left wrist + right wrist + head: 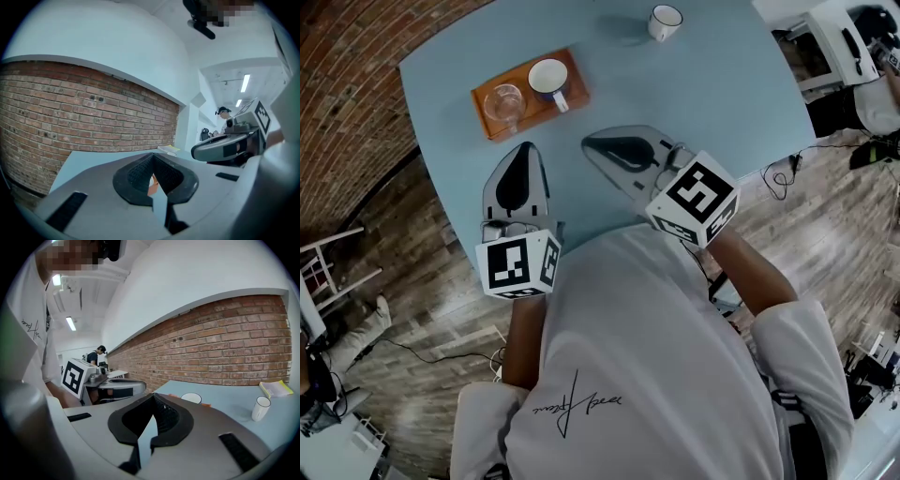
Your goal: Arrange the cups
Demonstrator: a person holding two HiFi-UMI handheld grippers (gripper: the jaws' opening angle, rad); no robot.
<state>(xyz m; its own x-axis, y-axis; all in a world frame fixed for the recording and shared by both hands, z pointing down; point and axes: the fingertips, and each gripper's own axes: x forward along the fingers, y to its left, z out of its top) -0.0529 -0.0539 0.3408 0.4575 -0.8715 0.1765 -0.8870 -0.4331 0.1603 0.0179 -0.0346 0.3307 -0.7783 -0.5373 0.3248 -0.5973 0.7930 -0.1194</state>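
Note:
An orange tray (573,66) lies at the far left of the light blue table (712,103). On it stand a clear glass cup (504,103) and a white mug with a dark rim (549,80). A second white mug (666,21) stands alone at the table's far edge, also in the right gripper view (260,408). My left gripper (524,150) hovers shut and empty just short of the tray. My right gripper (592,143) is shut and empty over the table's middle. The tray mug (191,398) shows beyond the right jaws.
A brick wall runs behind the table. A yellow book (276,388) lies on the table's far corner. Wooden floor with cables and white furniture surrounds the table. A person stands in the distance (99,354).

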